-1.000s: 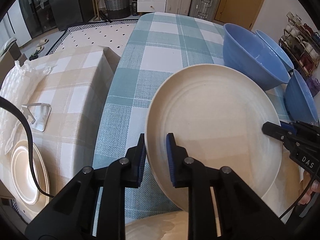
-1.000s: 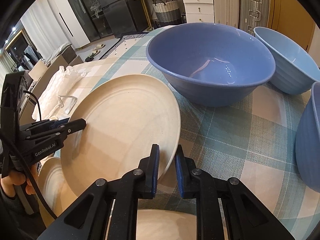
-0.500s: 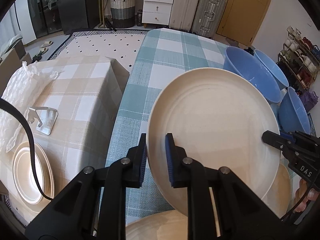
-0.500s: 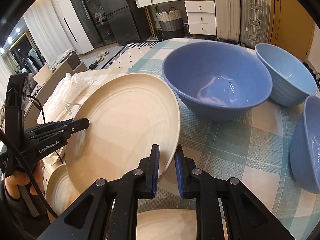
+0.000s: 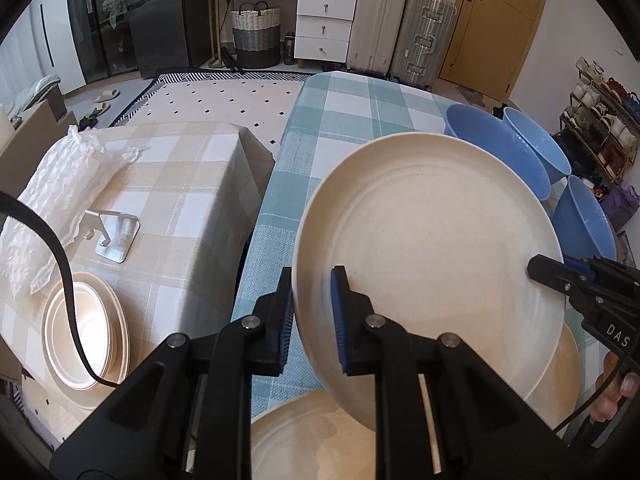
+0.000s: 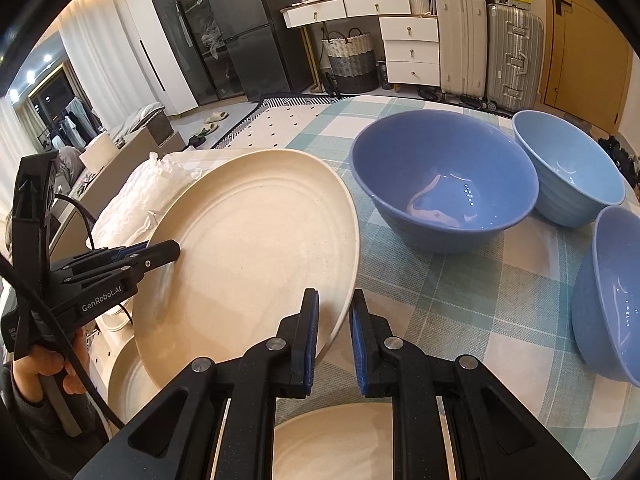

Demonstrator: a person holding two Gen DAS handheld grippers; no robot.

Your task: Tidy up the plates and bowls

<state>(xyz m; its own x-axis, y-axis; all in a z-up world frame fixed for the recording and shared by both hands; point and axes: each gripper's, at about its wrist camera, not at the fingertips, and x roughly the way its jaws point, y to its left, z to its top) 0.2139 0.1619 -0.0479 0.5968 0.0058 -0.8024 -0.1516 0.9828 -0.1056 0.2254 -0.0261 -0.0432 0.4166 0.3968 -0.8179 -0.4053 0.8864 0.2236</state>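
Left gripper [image 5: 312, 316], right gripper [image 6: 334, 336], angled downward, clamping tilted cream plate [image 5: 432, 248]

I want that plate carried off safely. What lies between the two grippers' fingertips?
Only the cream plate, clamped at opposite rims by left gripper and right gripper; both wrist views show it.

The cream plate [image 5: 432, 248] has a matt, faintly speckled surface with smooth raised rings, while the three blue bowls [image 6: 444, 184] look glazed and glossy, catching bright highlights. The tablecloth [image 6: 480, 300] is woven checked cloth with a coarse visible weave. The grippers are matt black plastic with ribbed blue pads [image 5: 339, 320] and shiny metal pins, and a brushed metal stand [image 5: 116, 236] sits beside crinkled clear plastic wrap [image 5: 52, 200].
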